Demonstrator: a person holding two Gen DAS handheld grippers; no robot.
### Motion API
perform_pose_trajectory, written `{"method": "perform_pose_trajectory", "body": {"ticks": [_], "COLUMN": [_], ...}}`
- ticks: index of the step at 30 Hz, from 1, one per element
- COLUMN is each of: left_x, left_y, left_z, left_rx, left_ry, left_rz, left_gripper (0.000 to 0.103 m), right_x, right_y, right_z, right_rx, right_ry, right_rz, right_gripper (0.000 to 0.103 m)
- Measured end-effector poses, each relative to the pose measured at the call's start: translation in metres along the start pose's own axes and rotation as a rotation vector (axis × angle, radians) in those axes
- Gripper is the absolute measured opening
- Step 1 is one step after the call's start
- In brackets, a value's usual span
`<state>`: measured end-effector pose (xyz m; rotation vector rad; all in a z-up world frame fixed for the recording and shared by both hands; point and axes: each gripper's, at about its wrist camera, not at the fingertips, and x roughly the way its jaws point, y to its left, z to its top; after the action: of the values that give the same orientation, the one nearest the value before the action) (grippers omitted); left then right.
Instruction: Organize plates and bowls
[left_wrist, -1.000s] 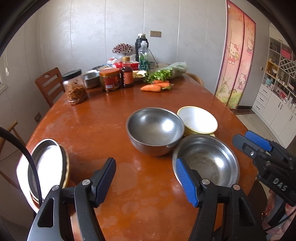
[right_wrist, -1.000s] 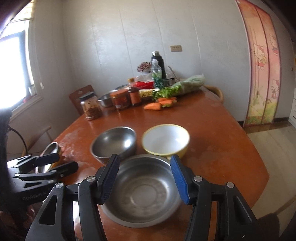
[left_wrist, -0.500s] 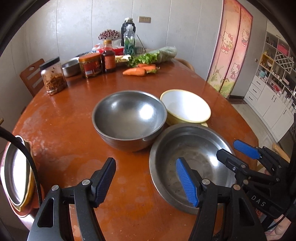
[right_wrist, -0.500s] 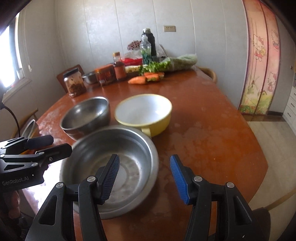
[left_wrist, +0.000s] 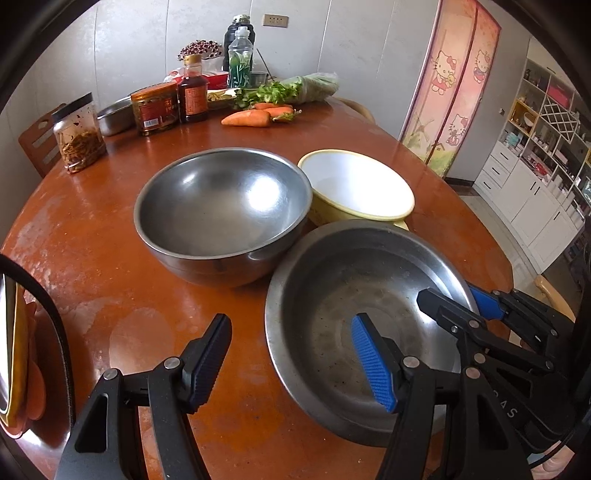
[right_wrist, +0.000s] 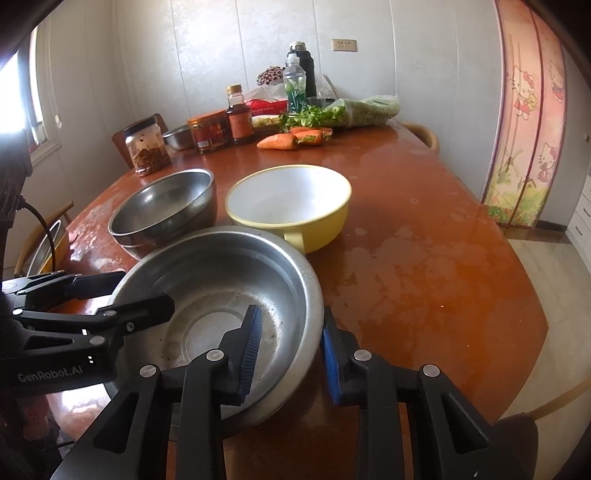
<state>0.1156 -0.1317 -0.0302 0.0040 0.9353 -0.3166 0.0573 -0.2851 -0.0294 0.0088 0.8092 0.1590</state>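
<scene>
A shallow steel basin (left_wrist: 369, 280) (right_wrist: 221, 280) sits nearest on the round wooden table (right_wrist: 424, 258). Behind it stand a deep steel bowl (left_wrist: 221, 206) (right_wrist: 166, 206) and a yellow bowl with a white inside (left_wrist: 354, 184) (right_wrist: 288, 199). My right gripper (right_wrist: 291, 347) (left_wrist: 452, 299) is closing on the basin's right rim, one pad inside and one outside, pressing on it. My left gripper (left_wrist: 291, 362) (right_wrist: 144, 290) is open and straddles the basin's left rim without touching it. Stacked plates (left_wrist: 11, 350) (right_wrist: 46, 243) show at the table's left edge.
At the far end of the table stand a jar (left_wrist: 77, 136), a red tin (left_wrist: 155, 109), a sauce bottle (left_wrist: 192, 96), drink bottles (left_wrist: 240, 55), a small steel bowl (left_wrist: 116, 116), carrots (left_wrist: 247, 118) and bagged greens (left_wrist: 295, 90). Chairs ring the table.
Both grippers have come down and closer to the shallow basin. The right jaws, wide apart before, have closed onto its rim. The left jaws keep the same gap.
</scene>
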Motion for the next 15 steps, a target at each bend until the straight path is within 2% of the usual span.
{"method": "perform_pose_trajectory", "body": {"ticks": [10,15], "left_x": [-0.002,-0.01], "left_y": [0.001,0.012], "left_z": [-0.006,-0.014], "left_rx": [0.029,0.02], "left_ry": [-0.003,-0.01], "left_rz": [-0.027,-0.001], "left_gripper": [0.058,0.057], "right_x": [-0.001,-0.003], "right_y": [0.015,0.032], "right_z": [-0.001,-0.005], "right_rx": [-0.041,-0.079], "right_ry": [0.008,0.02], "right_rz": [-0.02,-0.001], "right_gripper": [0.031,0.031]}}
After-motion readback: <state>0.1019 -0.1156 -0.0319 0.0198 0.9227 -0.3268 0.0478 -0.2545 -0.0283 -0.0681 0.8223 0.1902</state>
